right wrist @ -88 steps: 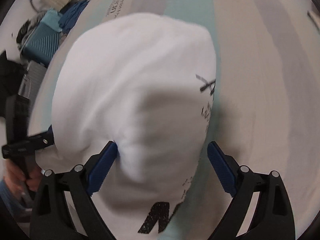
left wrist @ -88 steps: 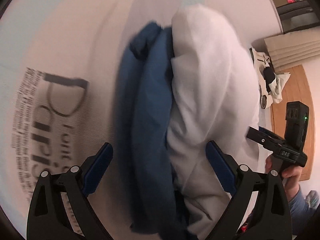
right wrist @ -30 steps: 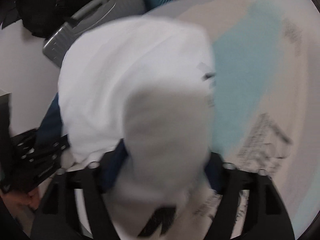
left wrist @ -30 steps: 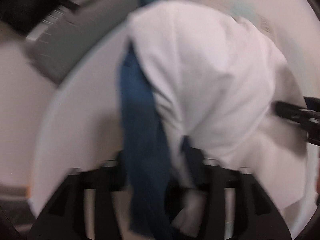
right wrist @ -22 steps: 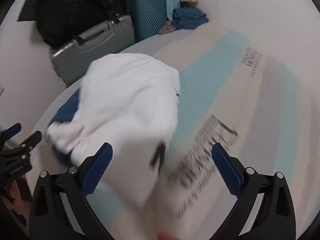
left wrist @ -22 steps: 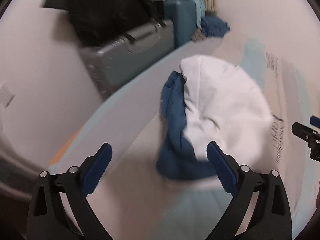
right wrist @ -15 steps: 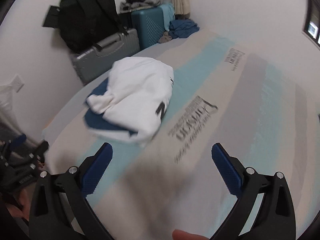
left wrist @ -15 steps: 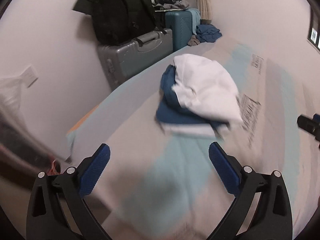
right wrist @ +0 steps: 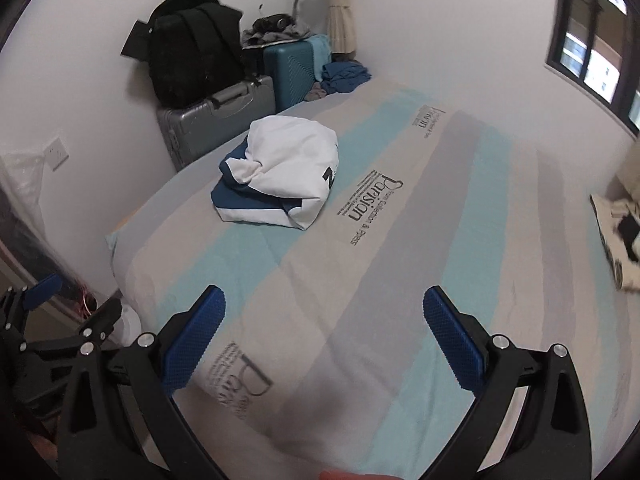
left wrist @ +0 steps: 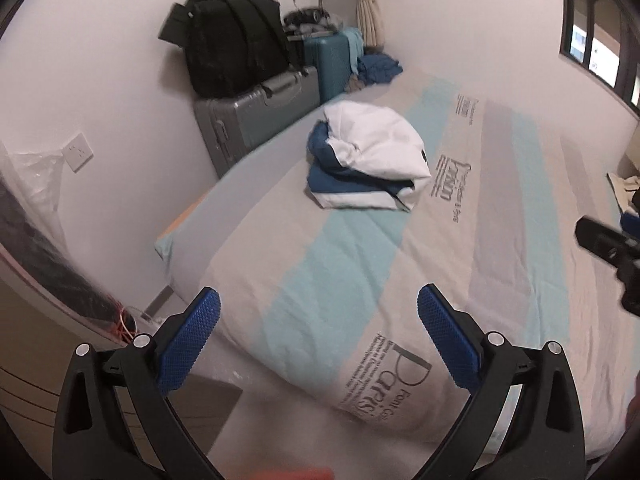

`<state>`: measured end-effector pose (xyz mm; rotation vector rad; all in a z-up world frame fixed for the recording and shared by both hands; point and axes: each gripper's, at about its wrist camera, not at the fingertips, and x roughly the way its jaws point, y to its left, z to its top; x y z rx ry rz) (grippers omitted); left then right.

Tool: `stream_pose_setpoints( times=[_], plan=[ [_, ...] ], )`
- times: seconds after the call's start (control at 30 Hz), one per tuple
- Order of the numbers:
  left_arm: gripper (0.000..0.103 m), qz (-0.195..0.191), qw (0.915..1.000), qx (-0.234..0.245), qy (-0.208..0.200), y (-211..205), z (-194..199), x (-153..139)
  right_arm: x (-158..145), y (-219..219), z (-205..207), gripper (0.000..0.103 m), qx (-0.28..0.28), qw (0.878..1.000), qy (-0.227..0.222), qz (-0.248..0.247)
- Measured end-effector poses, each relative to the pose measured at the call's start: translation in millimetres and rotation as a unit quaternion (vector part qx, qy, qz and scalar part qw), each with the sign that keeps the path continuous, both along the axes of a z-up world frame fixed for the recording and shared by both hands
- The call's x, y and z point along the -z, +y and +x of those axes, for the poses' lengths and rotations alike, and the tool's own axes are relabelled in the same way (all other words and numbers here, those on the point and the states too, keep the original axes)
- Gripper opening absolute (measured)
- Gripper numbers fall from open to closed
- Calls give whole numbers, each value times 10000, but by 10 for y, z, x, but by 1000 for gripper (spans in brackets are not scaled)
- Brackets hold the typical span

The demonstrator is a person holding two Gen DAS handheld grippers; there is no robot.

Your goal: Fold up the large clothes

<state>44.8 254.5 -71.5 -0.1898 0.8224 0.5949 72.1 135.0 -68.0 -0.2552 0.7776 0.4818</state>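
Stack of folded clothes (left wrist: 366,162) lies far ahead of you on the bed (left wrist: 500,240), near its left edge. Both your left gripper (left wrist: 319,314) and right gripper (right wrist: 324,314) gape wide, empty; left sits nearer.

Bed (right wrist: 400,280) mostly free; folded clothes pile (right wrist: 280,184) near far-left edge, suitcases (right wrist: 216,120) past it.
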Motion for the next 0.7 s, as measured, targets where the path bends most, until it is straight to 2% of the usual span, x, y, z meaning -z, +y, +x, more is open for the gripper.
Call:
stream_pose_setpoints(
  times=[0.17, 0.27, 0.47, 0.7],
  plan=[
    [97, 141, 9996, 78, -229, -83, -387, -72, 98, -45, -256, 95, 134, 9997, -88, 202],
    [97, -3, 9994, 34, -344, -112, -558, -88, 109, -176, -401, 95, 63, 9994, -190, 276],
    [97, -38, 9989, 33, -473, -216, -663, -165, 80, -341, -544, 95, 27, 9995, -201, 232],
    [97, 85, 9992, 81, -390, -309, -645, -192, 53, -406, -603, 95, 19, 9996, -196, 222]
  ],
)
